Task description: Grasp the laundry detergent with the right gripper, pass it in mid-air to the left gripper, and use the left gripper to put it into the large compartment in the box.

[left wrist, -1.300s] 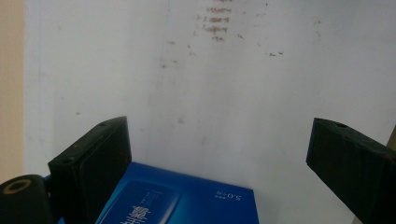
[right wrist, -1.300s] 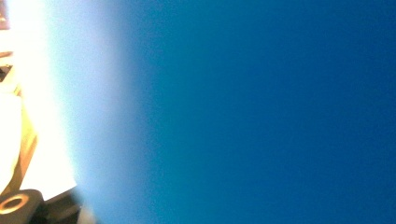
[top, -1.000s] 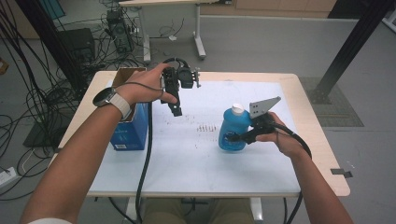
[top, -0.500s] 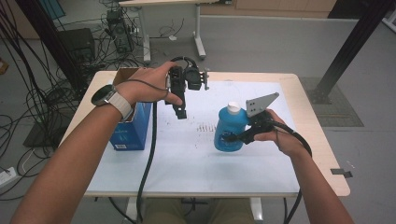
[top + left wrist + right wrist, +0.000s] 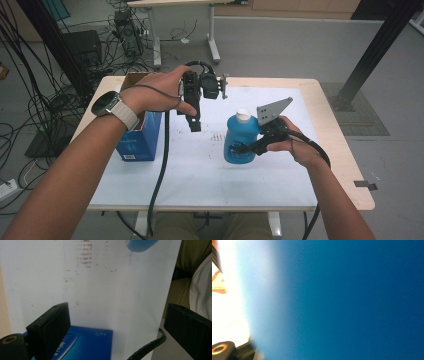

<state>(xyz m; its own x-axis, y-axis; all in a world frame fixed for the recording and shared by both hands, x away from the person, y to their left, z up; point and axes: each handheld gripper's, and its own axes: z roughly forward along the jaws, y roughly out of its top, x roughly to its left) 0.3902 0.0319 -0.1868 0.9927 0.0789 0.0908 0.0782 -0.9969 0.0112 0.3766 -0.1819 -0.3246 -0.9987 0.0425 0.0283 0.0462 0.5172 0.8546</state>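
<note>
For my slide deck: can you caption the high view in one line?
Right gripper clamps a blue bottle above the white mat; left gripper open beside a blue box.

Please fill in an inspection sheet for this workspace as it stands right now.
Surface: wooden table under a white sheet bearing small dark specks.
Job's things: blue bottle with a white cap, upright, clamped in the right gripper.
Clutter: blue box at the sheet's left edge, top open.
Grippers: left gripper open, nothing between its jaws, held above the sheet; right gripper shut on the bottle.
Cables: one black cable trails from each gripper off the near edge.
Surroundings: grey floor, tangled leads at left, a second table behind.
</note>
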